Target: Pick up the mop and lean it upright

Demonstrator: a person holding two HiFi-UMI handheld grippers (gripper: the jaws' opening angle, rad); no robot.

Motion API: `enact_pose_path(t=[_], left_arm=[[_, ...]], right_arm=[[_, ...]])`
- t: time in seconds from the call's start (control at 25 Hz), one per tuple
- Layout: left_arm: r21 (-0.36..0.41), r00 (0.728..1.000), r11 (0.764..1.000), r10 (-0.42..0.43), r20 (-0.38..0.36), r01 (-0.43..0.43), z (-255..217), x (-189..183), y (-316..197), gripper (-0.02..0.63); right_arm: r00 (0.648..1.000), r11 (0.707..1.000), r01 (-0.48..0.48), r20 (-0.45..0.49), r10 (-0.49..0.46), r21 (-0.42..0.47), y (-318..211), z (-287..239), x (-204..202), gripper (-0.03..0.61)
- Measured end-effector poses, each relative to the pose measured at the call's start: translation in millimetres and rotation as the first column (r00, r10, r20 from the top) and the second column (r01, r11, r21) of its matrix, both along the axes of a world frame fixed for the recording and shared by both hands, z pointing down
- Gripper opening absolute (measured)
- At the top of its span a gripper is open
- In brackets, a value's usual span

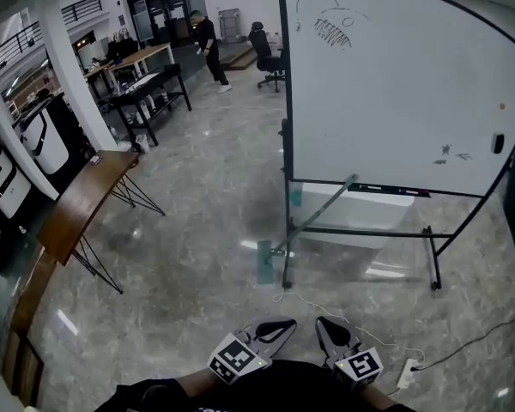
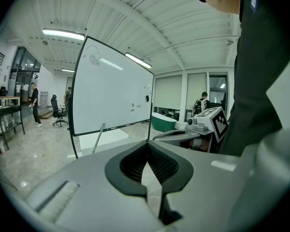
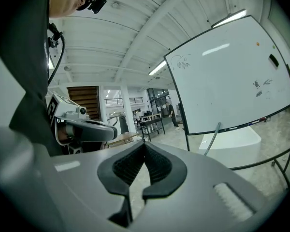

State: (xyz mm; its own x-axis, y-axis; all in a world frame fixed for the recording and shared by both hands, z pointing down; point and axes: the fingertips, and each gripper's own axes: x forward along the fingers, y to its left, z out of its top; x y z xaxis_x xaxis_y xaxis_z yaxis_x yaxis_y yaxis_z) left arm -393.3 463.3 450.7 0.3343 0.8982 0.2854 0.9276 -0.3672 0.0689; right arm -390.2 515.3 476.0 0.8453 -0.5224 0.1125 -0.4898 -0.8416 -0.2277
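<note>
Left gripper (image 1: pixel 279 327) and right gripper (image 1: pixel 329 329): both closed, empty, side by side. Well ahead of them, the mop (image 1: pixel 313 215) leans on the whiteboard (image 1: pixel 395 84) stand. White box (image 1: pixel 360 217) behind it, contents unseen.

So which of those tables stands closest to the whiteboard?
The brown wooden table on thin wire legs, left of the whiteboard; the black desk stands farther back.

The polished grey floor (image 1: pixel 197 187) ahead of me carries a whiteboard stand (image 1: pixel 432 260). The mop (image 1: pixel 314 215) has its head flat by that stand's foot. A white cable (image 1: pixel 326 312) runs to a power strip (image 1: pixel 408 372), and a wooden surface (image 1: pixel 81 200) stands at left.
</note>
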Motion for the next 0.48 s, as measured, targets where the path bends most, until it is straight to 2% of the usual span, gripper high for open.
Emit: enact_pose_path(t=[0.24, 0.48], left_arm=[[0.025, 1.000, 0.999, -0.026, 0.011, 0.026, 6.0, 1.6, -1.4, 0.018], [0.005, 1.000, 1.000, -0.013, 0.002, 0.013, 11.2, 28.8, -4.5, 0.018]], right_arm=[[0.999, 0.999, 0.029, 0.028, -0.029, 0.017, -1.9, 11.6, 3.4, 0.005], [0.999, 1.000, 0.027, 0.034, -0.026, -0.005, -5.5, 13.7, 27.8, 0.005]])
